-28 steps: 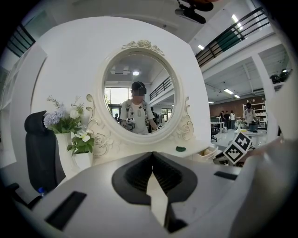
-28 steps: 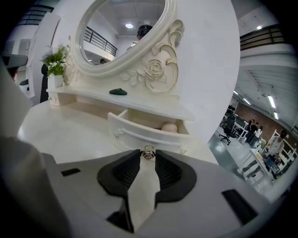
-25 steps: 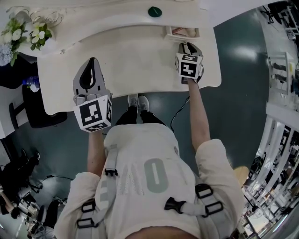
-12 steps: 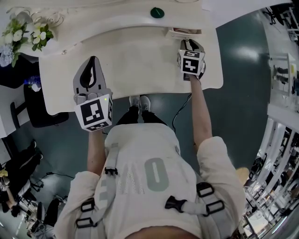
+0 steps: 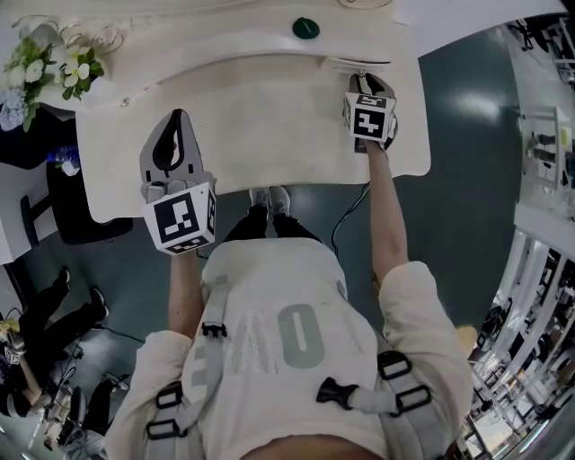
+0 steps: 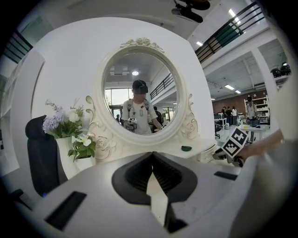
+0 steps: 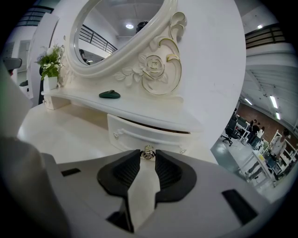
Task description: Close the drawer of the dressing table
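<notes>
We see a cream surface point(image 5: 260, 117), curved front edge, standing on dark floor point(image 5: 458, 144). Raised shelf point(image 5: 225, 40) along the back w/ small green item point(image 5: 305, 28). Flowers point(image 5: 63, 67) at back left. Drawer point(image 7: 139, 135) sits under shelf, rt end.

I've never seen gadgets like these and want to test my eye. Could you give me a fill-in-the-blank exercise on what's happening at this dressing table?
1. The right gripper is closed on the drawer's ___.
2. The drawer is slightly ___, with a dark gap above its front.
3. The left gripper, jaws together, holds ___.
4. The flowers stand on the ___ gripper's side of the dressing table.
Missing words: knob; open; nothing; left.
</notes>
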Demonstrator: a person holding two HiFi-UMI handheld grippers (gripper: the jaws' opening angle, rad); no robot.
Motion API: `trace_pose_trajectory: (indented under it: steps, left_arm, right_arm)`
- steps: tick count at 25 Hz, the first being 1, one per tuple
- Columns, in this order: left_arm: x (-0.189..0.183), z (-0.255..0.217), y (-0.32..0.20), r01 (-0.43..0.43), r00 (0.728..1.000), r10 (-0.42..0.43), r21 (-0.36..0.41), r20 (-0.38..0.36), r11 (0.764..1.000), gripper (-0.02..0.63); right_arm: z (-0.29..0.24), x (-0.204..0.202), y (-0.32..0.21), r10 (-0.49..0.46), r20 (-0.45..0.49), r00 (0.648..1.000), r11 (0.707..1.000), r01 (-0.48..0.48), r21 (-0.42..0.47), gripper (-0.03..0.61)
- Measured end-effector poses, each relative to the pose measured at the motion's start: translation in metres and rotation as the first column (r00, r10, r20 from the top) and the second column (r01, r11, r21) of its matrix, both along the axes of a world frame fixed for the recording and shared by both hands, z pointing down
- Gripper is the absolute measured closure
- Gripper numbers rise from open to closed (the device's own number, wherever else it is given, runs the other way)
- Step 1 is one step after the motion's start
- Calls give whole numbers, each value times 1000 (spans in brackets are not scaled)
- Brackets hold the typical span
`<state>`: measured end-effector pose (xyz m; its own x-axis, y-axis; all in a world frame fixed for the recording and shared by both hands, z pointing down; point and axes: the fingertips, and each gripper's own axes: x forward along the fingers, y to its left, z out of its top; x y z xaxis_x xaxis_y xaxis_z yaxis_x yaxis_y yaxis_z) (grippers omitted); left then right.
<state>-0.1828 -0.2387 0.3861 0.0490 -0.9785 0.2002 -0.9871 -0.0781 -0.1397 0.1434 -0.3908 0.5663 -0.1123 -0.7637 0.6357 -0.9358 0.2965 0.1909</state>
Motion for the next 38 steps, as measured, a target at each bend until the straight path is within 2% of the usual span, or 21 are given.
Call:
trace_pose_trajectory:
  steps: [38]
  left_arm:
    - [-30, 5, 1, 66, 998, -66, -12, -14, 998, 595]
  right_arm:
    - [2, -5, -28, 32, -4, 999, 999, -32, 5, 468]
